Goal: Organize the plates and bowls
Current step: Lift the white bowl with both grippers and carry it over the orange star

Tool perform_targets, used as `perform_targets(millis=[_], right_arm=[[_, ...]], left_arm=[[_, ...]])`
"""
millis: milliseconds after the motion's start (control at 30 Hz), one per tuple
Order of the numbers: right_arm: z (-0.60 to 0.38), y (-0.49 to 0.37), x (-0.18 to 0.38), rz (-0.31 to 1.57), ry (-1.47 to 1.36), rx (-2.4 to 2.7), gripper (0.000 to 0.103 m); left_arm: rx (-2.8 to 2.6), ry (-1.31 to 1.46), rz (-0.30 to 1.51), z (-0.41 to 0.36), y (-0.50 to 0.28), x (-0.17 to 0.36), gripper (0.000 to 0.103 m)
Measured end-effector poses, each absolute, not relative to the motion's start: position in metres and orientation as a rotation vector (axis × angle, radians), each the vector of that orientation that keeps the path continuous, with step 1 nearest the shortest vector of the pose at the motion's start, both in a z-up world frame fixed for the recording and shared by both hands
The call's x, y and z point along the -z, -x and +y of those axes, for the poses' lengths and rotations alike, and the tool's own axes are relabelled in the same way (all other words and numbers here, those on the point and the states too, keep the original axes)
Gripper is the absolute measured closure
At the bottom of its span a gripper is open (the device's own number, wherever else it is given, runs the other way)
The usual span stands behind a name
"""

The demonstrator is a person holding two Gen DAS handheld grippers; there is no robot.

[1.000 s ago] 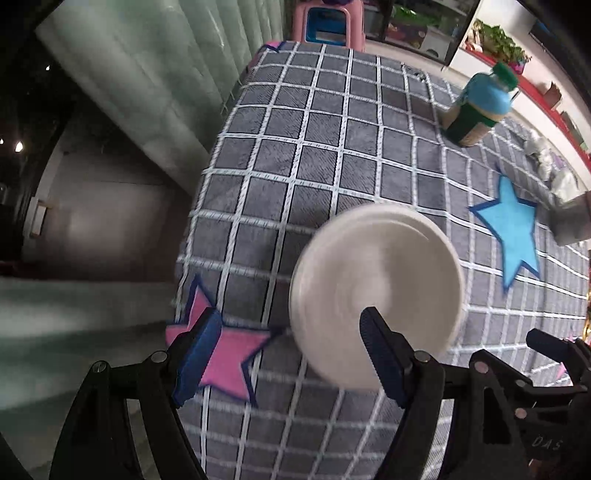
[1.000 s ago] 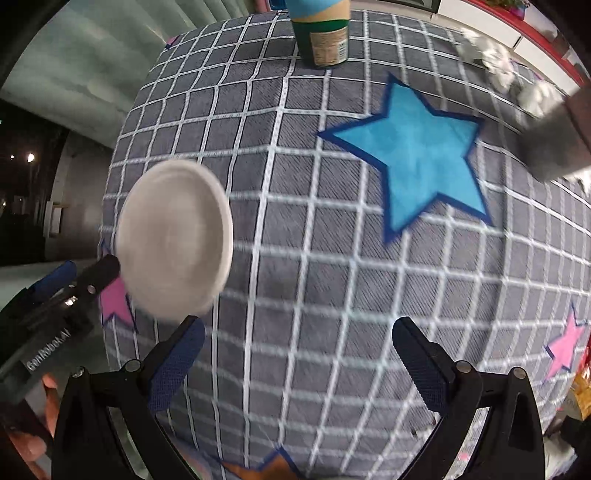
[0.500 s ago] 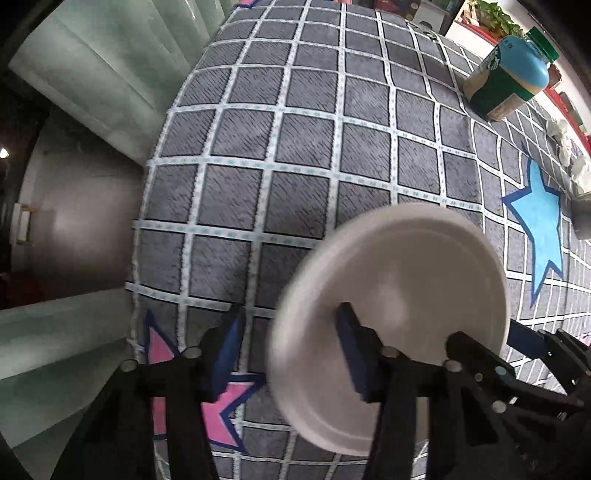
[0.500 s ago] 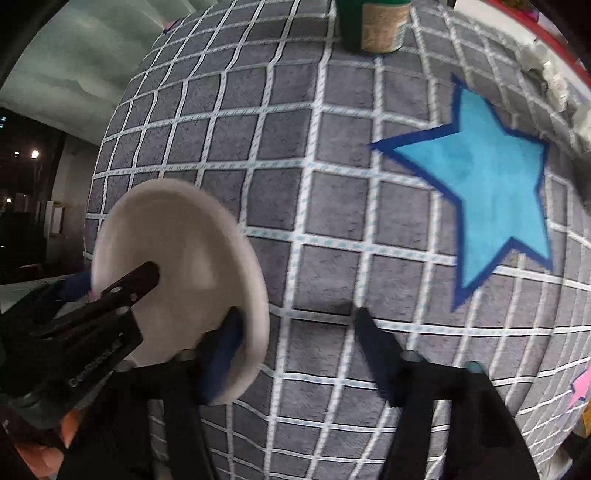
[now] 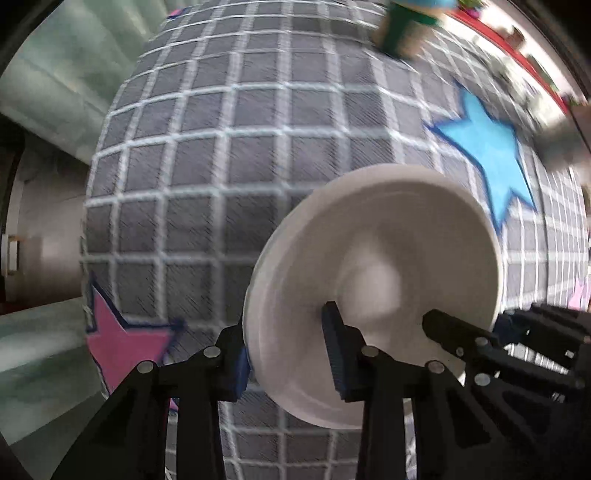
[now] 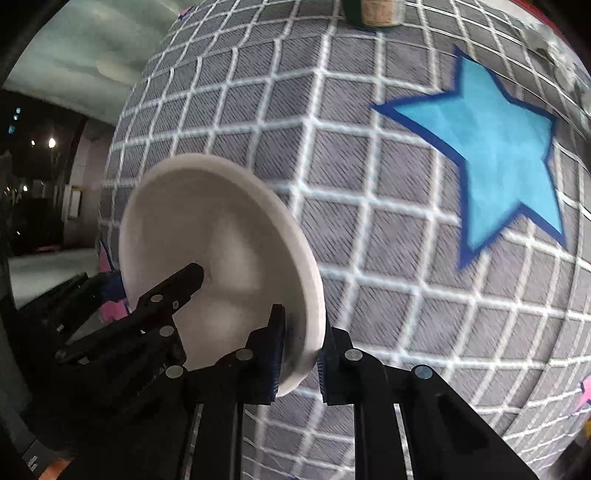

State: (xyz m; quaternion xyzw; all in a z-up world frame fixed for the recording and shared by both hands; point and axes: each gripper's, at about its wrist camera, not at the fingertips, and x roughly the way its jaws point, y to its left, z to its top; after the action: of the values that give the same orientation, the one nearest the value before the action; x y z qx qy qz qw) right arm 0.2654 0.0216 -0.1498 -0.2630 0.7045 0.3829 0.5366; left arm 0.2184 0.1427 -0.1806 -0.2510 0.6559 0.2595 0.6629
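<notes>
A white round plate (image 5: pixel 380 266) is held tilted above the grey checked tablecloth (image 5: pixel 229 155). My left gripper (image 5: pixel 290 354) is shut on the plate's left rim, one finger under it and one on its inner face. My right gripper (image 6: pixel 301 354) is shut on the opposite rim of the same plate (image 6: pixel 207 236). Each gripper shows in the other's view: the right one at the lower right of the left wrist view (image 5: pixel 517 343), the left one at the lower left of the right wrist view (image 6: pixel 140 314). No bowls are in view.
A green and blue bottle (image 5: pixel 410 26) stands at the far side of the table and also shows in the right wrist view (image 6: pixel 376 11). A blue star (image 6: pixel 487 147) and a pink star (image 5: pixel 122 343) are printed on the cloth. The table's left edge drops to the floor.
Both grippers have closed from open onto opposite rims of the plate, and the plate has come up off the cloth and tilted. Both views have swung nearer the table.
</notes>
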Motion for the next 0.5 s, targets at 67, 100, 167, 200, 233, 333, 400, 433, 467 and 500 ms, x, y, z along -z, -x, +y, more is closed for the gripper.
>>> perform_targets(millis=[67,100,167,200,233,333,400,433,467,500], right_arm=[[0.005,-0.264,0.150,1.689,0.636,-0.898,0.084],[-0.005,-0.263,0.150,1.699,0.636,-0.891,0.084],[-0.022,-0.259,0.152,1.720,0.635,-0.877,0.084],[-0.030,-0.257,0.153,1.731,0.631,-0.868,0.084],[-0.037,-0.256,0.154,1.740,0.624,-0.857,0.084],[-0.053,-0.252,0.154,1.765,0.612,-0.819,0.084],[-0.060,-0.250,0.151,1.769,0.606,-0.813,0.084],[-0.066,-0.250,0.148,1.768,0.605,-0.813,0.084],[-0.069,-0.248,0.144,1.762,0.606,-0.812,0.084],[-0.072,-0.245,0.139,1.754,0.608,-0.813,0.084]], left_arm=[[-0.553,0.546,1.493,0.123,-0.221,0.182,0.065],[-0.541,0.533,1.499,0.113,-0.223,0.182,0.065],[-0.525,0.531,1.504,0.098,-0.223,0.183,0.065],[-0.519,0.532,1.507,0.091,-0.224,0.183,0.065],[-0.507,0.529,1.513,0.081,-0.224,0.184,0.065],[-0.482,0.536,1.527,0.062,-0.226,0.185,0.065],[-0.475,0.544,1.524,0.050,-0.224,0.182,0.065],[-0.473,0.548,1.519,0.042,-0.223,0.179,0.065],[-0.470,0.550,1.515,0.031,-0.222,0.175,0.065],[-0.468,0.547,1.509,0.022,-0.221,0.170,0.065]])
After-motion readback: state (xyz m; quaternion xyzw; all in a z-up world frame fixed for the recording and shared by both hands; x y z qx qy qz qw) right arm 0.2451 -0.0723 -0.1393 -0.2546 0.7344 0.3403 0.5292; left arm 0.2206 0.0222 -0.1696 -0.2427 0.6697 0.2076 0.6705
